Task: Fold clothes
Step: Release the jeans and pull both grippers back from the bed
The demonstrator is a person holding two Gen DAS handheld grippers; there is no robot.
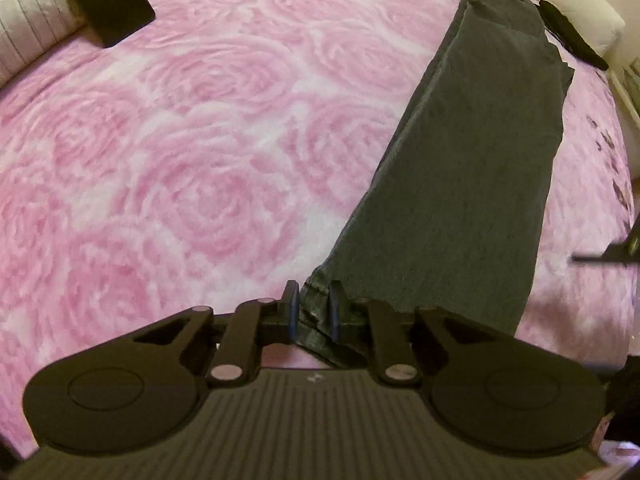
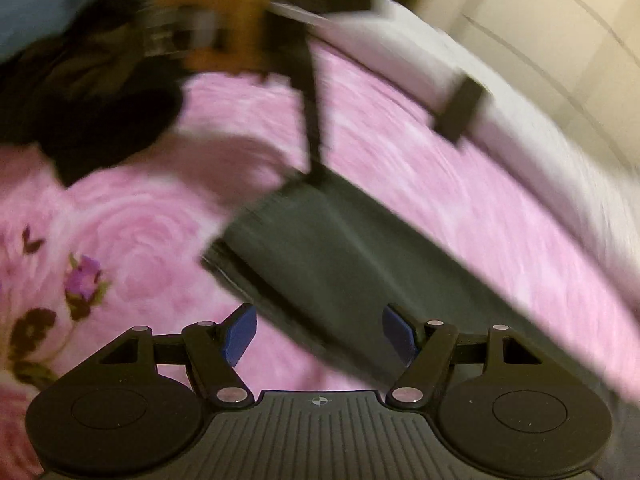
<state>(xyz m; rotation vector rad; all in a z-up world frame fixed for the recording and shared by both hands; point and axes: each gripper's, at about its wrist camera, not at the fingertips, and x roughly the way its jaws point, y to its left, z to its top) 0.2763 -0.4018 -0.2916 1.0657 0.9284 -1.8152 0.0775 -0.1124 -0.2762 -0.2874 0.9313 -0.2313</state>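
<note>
A long, folded dark grey garment [image 1: 472,168] lies on the pink rose bedspread [image 1: 192,152], running from near me to the far right. My left gripper [image 1: 314,310] is shut on its near corner, and the cloth bunches between the two pads. The right wrist view is blurred by motion. There the garment [image 2: 340,256] lies slantwise, and my right gripper [image 2: 320,336] hangs open over its near edge with nothing between its blue pads [image 2: 240,336]. In that view a hand [image 2: 224,16] holds the left gripper, whose fingers [image 2: 314,128] reach down to the garment's far corner.
A black flat rectangle [image 1: 104,0] leans on a striped white pillow [image 1: 28,24] at the bed's far left. Another dark item [image 1: 572,36] lies by a white pillow [image 1: 584,4] at the far right. A dark sleeve [image 2: 80,100] hangs over the bed.
</note>
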